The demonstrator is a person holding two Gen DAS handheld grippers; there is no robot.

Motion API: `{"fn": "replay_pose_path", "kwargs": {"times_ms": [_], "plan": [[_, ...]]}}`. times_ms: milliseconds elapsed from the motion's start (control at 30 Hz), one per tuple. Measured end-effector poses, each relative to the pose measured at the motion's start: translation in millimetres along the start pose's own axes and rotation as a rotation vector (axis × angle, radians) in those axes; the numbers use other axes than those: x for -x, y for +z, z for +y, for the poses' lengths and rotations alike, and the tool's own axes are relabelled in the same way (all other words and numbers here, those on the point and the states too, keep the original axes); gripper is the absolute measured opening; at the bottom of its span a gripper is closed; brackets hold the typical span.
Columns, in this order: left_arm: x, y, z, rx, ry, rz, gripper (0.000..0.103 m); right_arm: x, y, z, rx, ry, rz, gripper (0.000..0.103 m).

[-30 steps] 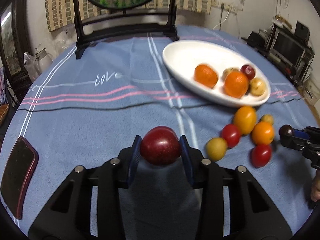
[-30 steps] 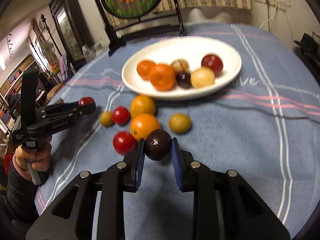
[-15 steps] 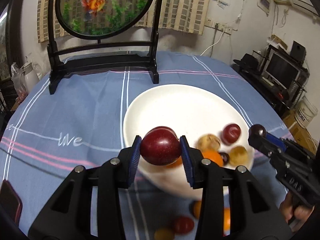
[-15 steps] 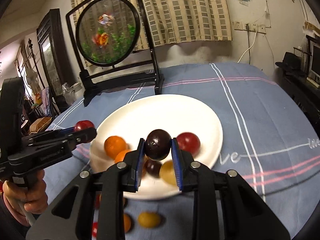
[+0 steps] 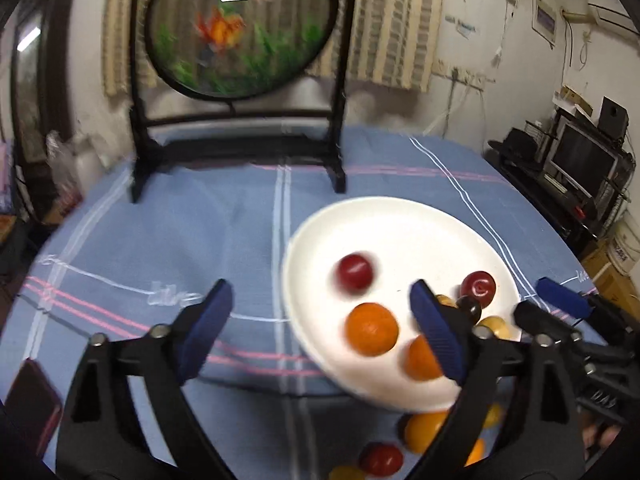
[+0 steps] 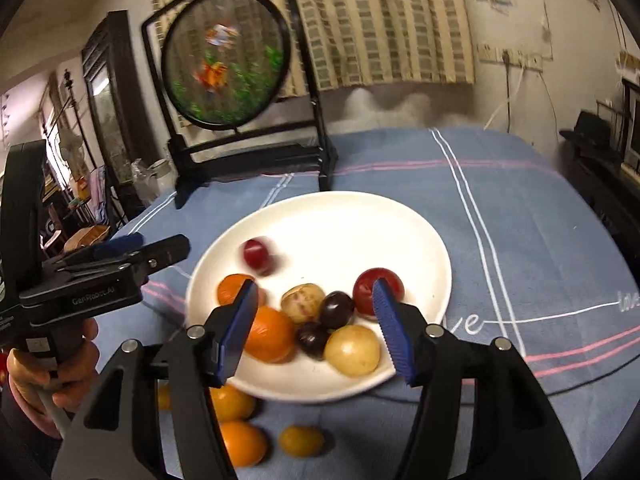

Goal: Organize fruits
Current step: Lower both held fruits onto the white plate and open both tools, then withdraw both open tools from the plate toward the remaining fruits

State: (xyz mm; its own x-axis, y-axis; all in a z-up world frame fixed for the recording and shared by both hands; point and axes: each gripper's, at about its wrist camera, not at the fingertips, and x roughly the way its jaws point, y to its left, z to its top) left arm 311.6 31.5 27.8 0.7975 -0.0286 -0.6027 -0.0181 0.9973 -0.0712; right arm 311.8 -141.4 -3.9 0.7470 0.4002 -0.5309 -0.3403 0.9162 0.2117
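A white plate (image 5: pixel 404 220) (image 6: pixel 340 216) on the blue tablecloth holds several fruits. A blurred red fruit (image 5: pixel 355 273) (image 6: pixel 256 254) lies apart on the plate's bare part. A dark plum (image 6: pixel 337 309) lies among oranges, yellow fruits and a red fruit (image 6: pixel 374 284). My left gripper (image 5: pixel 320 324) is open and empty above the plate's near edge. My right gripper (image 6: pixel 314 322) is open and empty over the plate's fruit cluster. Each gripper shows in the other's view, the left (image 6: pixel 152 254) and the right (image 5: pixel 544 304).
Several loose fruits lie on the cloth in front of the plate, among them an orange (image 6: pixel 240 442), a yellow one (image 6: pixel 301 441) and a red one (image 5: pixel 380 459). A round framed goldfish screen (image 5: pixel 240 28) stands at the table's back. A phone (image 5: pixel 28 404) lies at the left.
Both grippers opened and let go of their fruit over the plate. The red fruit and the dark plum now lie on the plate.
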Motion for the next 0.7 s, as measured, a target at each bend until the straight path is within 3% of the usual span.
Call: {"fn": "replay_pose_path", "kwargs": {"times_ms": [200,333,467,700], "plan": [[21,-42,26,0.026,0.12,0.032,0.097,9,-25,10,-0.011,0.066,0.09,0.06],[21,-51,45,0.089,0.126,0.076,0.097,8,-35,5,-0.022,0.043,0.149,0.06],[19,-53,53,0.127,0.122,0.096,0.097,6,-44,-3,-0.081,0.081,0.209,0.06],[22,-54,40,0.06,0.155,0.078,0.097,10,-56,18,-0.031,0.187,0.265,0.06]]}}
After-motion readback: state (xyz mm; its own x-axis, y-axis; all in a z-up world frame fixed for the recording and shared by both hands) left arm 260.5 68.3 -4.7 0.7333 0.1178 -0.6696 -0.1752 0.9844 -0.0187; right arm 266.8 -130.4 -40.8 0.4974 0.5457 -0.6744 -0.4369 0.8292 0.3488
